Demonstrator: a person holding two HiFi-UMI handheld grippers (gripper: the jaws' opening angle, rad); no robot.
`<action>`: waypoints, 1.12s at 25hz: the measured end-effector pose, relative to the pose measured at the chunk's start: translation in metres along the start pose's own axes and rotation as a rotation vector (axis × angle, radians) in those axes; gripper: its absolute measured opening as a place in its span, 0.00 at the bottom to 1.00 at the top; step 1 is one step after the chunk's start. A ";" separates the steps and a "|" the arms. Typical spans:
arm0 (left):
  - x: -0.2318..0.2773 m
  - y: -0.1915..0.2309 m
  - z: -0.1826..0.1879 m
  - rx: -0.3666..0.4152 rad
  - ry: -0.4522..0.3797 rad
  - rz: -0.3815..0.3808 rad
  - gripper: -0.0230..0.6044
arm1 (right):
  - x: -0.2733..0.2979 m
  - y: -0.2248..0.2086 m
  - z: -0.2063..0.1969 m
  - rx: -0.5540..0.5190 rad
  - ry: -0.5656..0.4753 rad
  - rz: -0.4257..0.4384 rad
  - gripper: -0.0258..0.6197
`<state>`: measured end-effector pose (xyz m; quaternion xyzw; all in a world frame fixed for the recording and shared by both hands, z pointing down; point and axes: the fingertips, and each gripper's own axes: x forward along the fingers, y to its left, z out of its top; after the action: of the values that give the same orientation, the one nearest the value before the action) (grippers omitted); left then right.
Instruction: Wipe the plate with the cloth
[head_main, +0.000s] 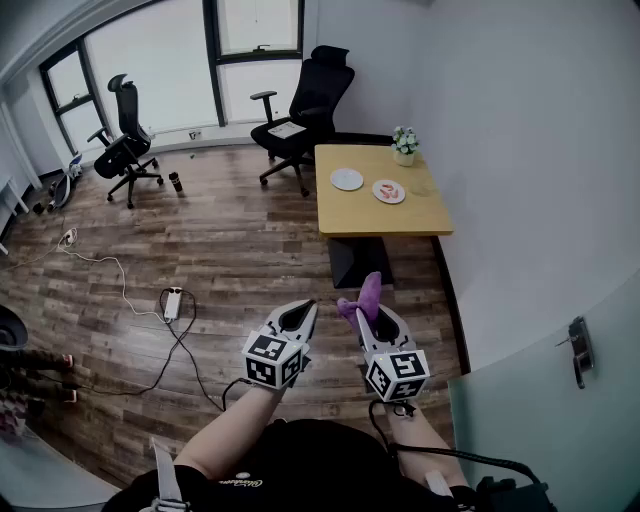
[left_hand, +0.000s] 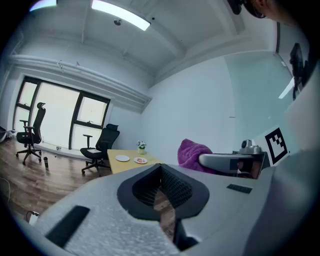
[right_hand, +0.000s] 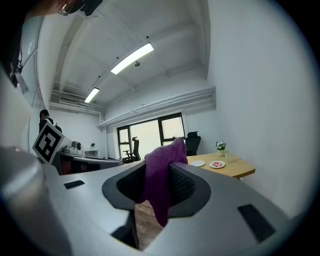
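With the cloth clamped in the right hand-held gripper and the left hand-held gripper closed empty, carrying it to the plate on the far table seemed the step due.

From the head we look forward and steeply down over the wooden floor, with the left gripper and right gripper close below us and the yellow table far ahead. Each gripper camera sits just behind its own jaws, facing nearly level; the right one looks past the purple cloth. All three views share that table, the office chairs and the windows.
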<state>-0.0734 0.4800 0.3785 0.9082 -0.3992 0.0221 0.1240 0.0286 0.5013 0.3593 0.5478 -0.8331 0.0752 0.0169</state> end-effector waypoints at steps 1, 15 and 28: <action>0.000 -0.002 0.000 0.001 -0.001 -0.001 0.04 | -0.001 0.001 0.001 -0.004 -0.004 0.002 0.22; -0.004 -0.006 0.020 0.035 -0.047 -0.027 0.04 | 0.003 0.024 0.010 -0.008 -0.036 0.047 0.22; -0.026 0.039 0.023 0.017 -0.050 -0.059 0.04 | 0.030 0.062 0.016 -0.048 -0.051 0.007 0.22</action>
<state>-0.1210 0.4683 0.3608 0.9208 -0.3752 -0.0009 0.1069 -0.0397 0.4957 0.3398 0.5460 -0.8367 0.0415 0.0085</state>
